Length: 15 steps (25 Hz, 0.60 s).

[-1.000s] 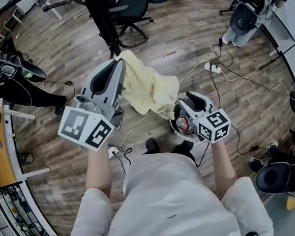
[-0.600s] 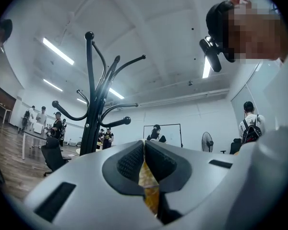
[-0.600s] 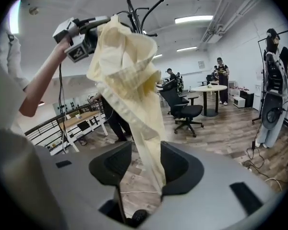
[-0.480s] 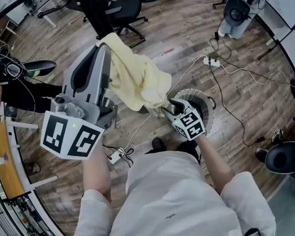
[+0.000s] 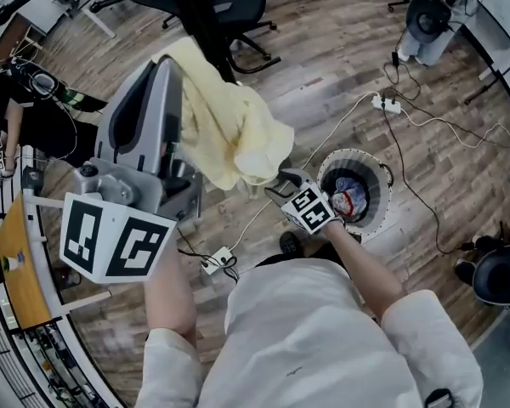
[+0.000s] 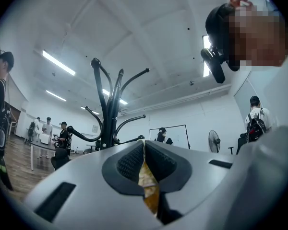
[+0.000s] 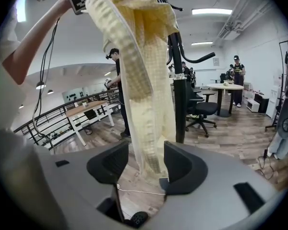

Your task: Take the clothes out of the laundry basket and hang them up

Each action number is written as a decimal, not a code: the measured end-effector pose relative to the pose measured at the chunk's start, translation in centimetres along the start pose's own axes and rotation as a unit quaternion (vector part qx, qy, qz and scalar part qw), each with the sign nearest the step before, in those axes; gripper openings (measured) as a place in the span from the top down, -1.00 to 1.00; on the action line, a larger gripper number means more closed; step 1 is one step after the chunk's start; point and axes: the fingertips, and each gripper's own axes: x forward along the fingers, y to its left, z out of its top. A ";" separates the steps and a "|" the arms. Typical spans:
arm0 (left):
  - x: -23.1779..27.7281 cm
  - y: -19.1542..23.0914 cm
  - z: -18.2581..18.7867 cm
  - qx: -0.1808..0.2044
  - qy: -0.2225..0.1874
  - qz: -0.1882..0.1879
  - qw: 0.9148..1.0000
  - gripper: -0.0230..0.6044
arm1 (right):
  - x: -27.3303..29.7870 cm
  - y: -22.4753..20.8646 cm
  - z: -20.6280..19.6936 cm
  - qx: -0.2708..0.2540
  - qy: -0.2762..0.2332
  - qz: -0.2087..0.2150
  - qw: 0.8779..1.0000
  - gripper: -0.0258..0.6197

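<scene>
A pale yellow cloth (image 5: 229,134) hangs from my left gripper (image 5: 168,58), which is shut on its top edge and held high; a strip of the fabric (image 6: 147,186) shows pinched between the jaws. My right gripper (image 5: 276,185) is open beside the cloth's lower end. Its jaws have just been opening, and the hanging cloth (image 7: 144,95) drops between its fingertips (image 7: 146,164) without being pressed. The round white laundry basket (image 5: 333,161) stands on the floor to the right, with more clothes inside. A black coat rack (image 6: 110,109) rises ahead of the left gripper.
The coat rack's pole (image 7: 179,80) is just behind the cloth. A black office chair (image 5: 238,7) stands near it. A power strip with cables (image 5: 217,260) lies by my feet, and more cables (image 5: 382,102) run right. Tables and people are around the room's edges.
My left gripper has risen with the yellow cloth. My right gripper has moved from over the basket leftward and down to the cloth's lower end.
</scene>
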 end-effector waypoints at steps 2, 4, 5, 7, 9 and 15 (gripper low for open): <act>-0.5 0.8 0.3 0.004 0.001 0.012 1.000 0.84 | 2.0 1.5 0.5 0.003 -0.001 0.012 1.000 0.19; -1.0 1.5 0.6 0.008 0.001 0.022 1.000 0.84 | 3.5 2.6 0.9 0.003 0.000 0.022 1.000 0.23; -1.3 1.9 0.8 0.011 0.001 0.027 1.000 0.84 | 4.1 3.1 1.1 0.001 0.000 0.026 1.000 0.23; -2.1 2.6 1.3 0.018 0.000 0.038 0.999 0.84 | 4.8 3.8 1.6 -0.004 0.000 0.030 1.000 0.34; -3.0 3.5 1.9 0.024 -0.002 0.052 0.998 0.84 | 5.3 4.2 2.0 -0.006 -0.002 0.032 0.999 0.44; -5.9 6.7 2.3 0.026 -0.007 0.102 0.994 0.84 | 4.4 3.2 2.6 -0.013 -0.008 0.020 1.000 0.79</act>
